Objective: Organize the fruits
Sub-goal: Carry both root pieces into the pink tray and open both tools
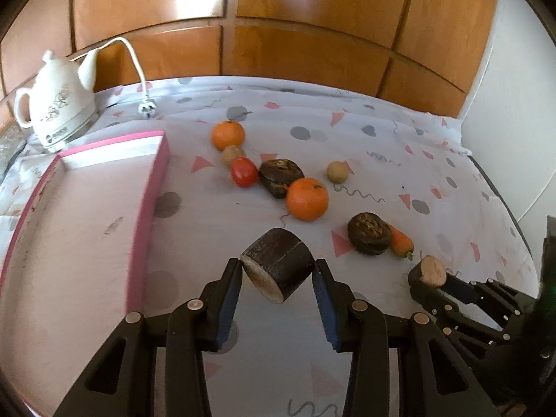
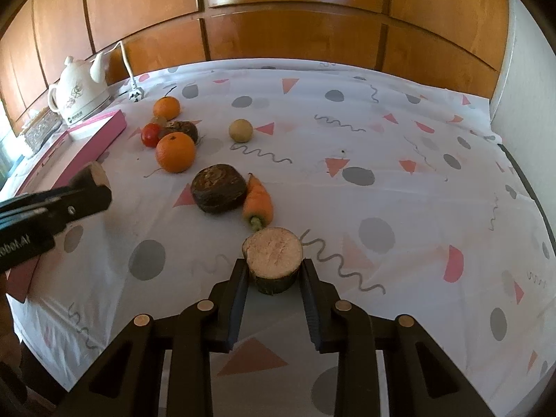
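My left gripper (image 1: 277,267) is shut on a dark-skinned chunk with a pale cut face (image 1: 282,260), tilted, just right of the pink tray (image 1: 153,187). My right gripper (image 2: 274,268) is shut on a similar chunk (image 2: 272,252), cut face up, low over the cloth near the carrot (image 2: 258,198). On the cloth lie two oranges (image 1: 227,135) (image 1: 307,198), a red tomato (image 1: 244,171), two dark round pieces (image 1: 280,176) (image 1: 369,233) and two pale round fruits (image 1: 232,154) (image 1: 337,172). The tray's inside holds nothing.
A white kettle (image 1: 57,104) stands at the back left behind the tray, its cord and plug (image 1: 146,110) lying on the cloth. Wooden panels close off the back. A white wall (image 1: 514,104) bounds the right. The right gripper (image 1: 429,279) shows at the left view's lower right.
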{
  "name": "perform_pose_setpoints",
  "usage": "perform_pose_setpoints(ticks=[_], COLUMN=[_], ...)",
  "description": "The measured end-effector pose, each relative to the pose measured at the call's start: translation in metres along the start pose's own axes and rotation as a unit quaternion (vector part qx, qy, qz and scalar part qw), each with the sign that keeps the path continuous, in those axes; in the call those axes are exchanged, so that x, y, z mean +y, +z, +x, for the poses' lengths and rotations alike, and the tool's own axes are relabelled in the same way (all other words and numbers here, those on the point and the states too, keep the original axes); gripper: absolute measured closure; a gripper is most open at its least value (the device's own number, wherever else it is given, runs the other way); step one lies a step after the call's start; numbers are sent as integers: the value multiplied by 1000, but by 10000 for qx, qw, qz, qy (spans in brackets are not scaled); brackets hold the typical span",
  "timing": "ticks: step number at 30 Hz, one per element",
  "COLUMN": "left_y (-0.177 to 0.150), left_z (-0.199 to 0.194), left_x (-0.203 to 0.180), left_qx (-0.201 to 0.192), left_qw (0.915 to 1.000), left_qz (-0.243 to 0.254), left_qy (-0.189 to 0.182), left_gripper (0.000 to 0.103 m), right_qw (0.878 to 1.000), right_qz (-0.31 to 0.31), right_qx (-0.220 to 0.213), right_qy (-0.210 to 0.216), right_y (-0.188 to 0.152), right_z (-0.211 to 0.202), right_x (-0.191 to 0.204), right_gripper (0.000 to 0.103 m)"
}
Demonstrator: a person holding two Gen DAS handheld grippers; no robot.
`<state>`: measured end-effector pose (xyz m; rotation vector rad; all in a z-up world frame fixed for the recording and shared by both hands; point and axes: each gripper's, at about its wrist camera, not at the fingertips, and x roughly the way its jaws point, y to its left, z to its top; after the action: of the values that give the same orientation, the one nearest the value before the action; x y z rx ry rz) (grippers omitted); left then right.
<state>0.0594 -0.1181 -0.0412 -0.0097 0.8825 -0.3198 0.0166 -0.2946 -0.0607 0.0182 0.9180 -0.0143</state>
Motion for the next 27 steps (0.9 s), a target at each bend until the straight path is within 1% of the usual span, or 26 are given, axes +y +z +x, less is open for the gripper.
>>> perform_pose_setpoints(ticks=[14, 22, 27], left_y=[-3, -5, -6], left_z=[-28, -49, -66], left_x=[27, 58, 86], left_qx=[-299, -534, -713], left_qw=[9987, 9952, 9905], left_qz=[-285, -577, -848], left_qy=[286, 581, 815], left_gripper=[61, 61, 61], right_qw=[9979, 9948, 9906], right_qz=[-513, -728, -932], right_qx=[40, -71, -127], right_qy=[402, 715, 994], right_y=[-4, 10, 22], right_z=[-5, -10, -12], right_x=[42, 72, 96], right_gripper=[73, 73, 73])
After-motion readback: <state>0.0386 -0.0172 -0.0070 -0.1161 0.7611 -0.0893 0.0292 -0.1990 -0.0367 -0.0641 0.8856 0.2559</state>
